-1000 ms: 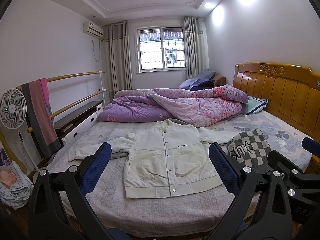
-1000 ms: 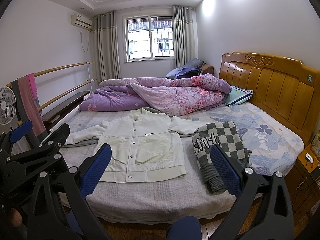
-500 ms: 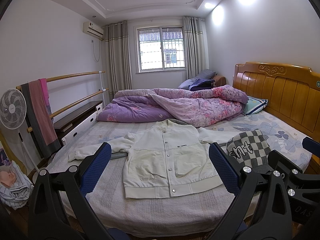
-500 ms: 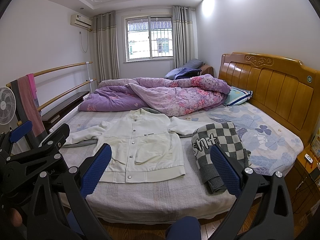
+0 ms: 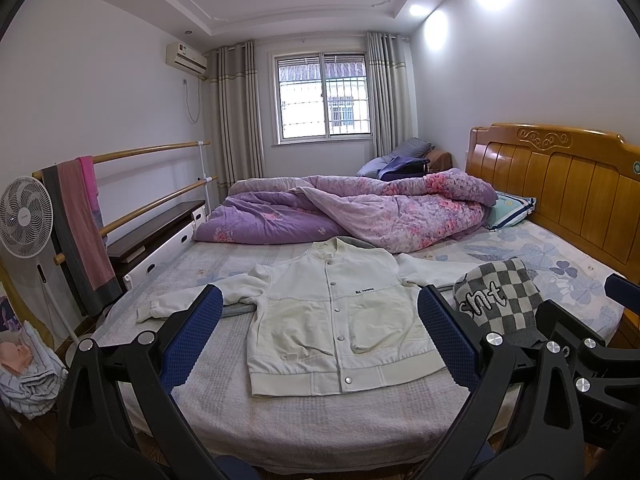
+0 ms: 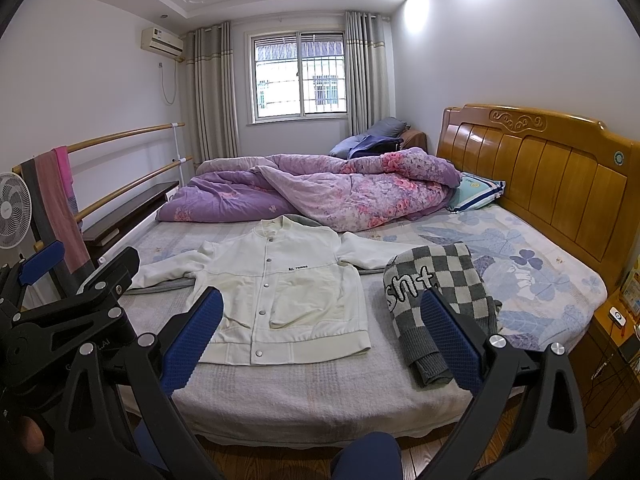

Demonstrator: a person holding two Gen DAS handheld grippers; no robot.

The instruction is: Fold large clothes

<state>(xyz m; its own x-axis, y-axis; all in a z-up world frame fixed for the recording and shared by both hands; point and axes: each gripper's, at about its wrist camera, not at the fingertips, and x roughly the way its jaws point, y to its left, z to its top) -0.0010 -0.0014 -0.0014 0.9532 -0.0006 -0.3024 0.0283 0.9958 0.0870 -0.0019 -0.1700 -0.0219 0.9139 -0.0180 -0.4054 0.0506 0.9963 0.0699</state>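
Note:
A white button-front jacket [image 5: 336, 320] lies spread flat, front up, sleeves out to both sides, on the bed's grey blanket [image 5: 304, 424]; it also shows in the right wrist view [image 6: 276, 300]. A folded grey-and-white checkered sweater [image 6: 436, 304] lies to its right, also in the left wrist view [image 5: 500, 300]. My left gripper [image 5: 320, 344] is open and empty, held in front of the bed's near edge. My right gripper [image 6: 320, 344] is open and empty too, beside the left one.
A crumpled purple floral quilt [image 5: 360, 216] fills the far half of the bed. A wooden headboard [image 5: 560, 192] stands at right. A white fan [image 5: 24, 216] and a rail with a hanging towel [image 5: 80, 232] stand at left. A nightstand [image 6: 616, 328] is at far right.

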